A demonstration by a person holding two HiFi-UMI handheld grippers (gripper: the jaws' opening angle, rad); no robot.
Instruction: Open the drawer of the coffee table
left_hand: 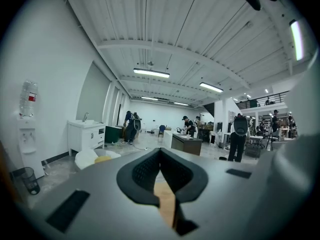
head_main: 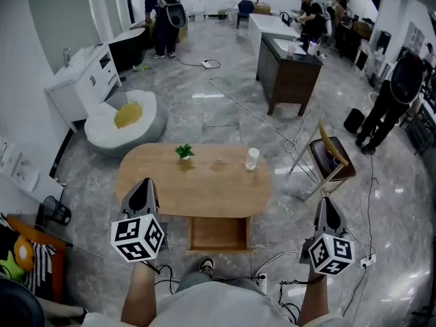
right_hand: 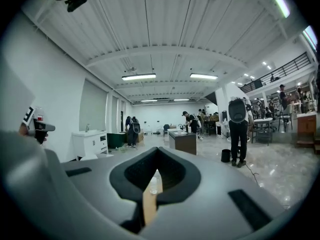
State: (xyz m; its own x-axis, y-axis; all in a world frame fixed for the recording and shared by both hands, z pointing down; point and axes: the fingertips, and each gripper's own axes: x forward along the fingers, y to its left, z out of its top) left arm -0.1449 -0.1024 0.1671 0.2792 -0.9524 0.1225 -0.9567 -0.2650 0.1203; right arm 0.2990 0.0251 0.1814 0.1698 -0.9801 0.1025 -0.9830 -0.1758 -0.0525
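The oval wooden coffee table stands in front of me. Its drawer sticks out under the near edge, open, and its wooden inside looks bare. My left gripper hovers at the table's near left edge, jaws shut and empty; in the left gripper view a strip of tabletop shows through the slit. My right gripper hangs over the floor to the right of the table, shut on nothing. The right gripper view looks level across the tabletop at a pale cup.
On the table stand a small green plant, a pale cup and a small clear thing. A wooden chair stands to the right, a white beanbag behind left. Cables cross the floor. People work at the back.
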